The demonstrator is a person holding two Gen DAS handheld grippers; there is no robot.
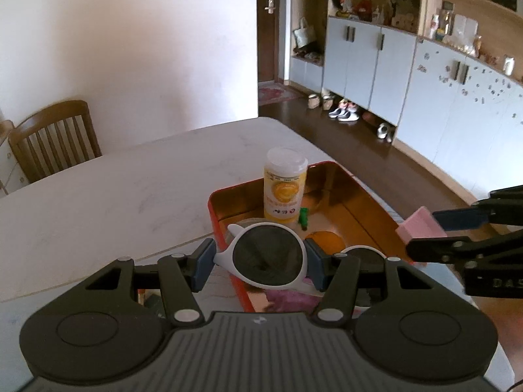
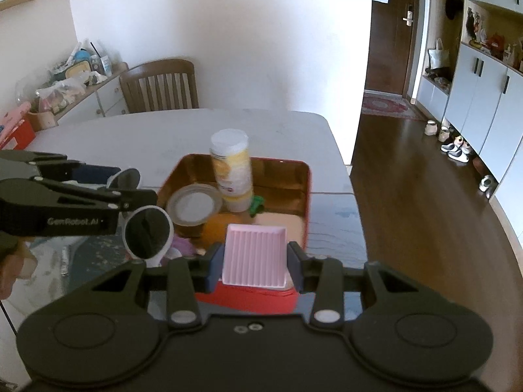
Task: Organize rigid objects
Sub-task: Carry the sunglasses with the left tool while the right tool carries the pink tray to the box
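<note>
My left gripper (image 1: pixel 260 266) is shut on white-framed sunglasses (image 1: pixel 268 254), its pads pressing either side of one dark lens; the pair hangs over the near left edge of a red tin (image 1: pixel 369 202) with a gold inside. My right gripper (image 2: pixel 254 269) is shut on a pink ribbed tray (image 2: pixel 253 254), held above the tin's (image 2: pixel 307 196) near edge. In the tin stand a yellow bottle (image 2: pixel 232 176) with a white cap, a round lid (image 2: pixel 193 205), an orange piece (image 2: pixel 219 228) and a small green thing (image 2: pixel 256 205). The right wrist view shows the left gripper (image 2: pixel 127 184) with the sunglasses (image 2: pixel 148 233).
The tin sits near the right edge of a white marble-look table (image 1: pixel 114 189). A wooden chair (image 2: pixel 160 85) stands at the table's far side. A cluttered sideboard (image 2: pixel 81 75) is at the left wall. Wood floor (image 2: pixel 425 212) and cabinets with shoes lie to the right.
</note>
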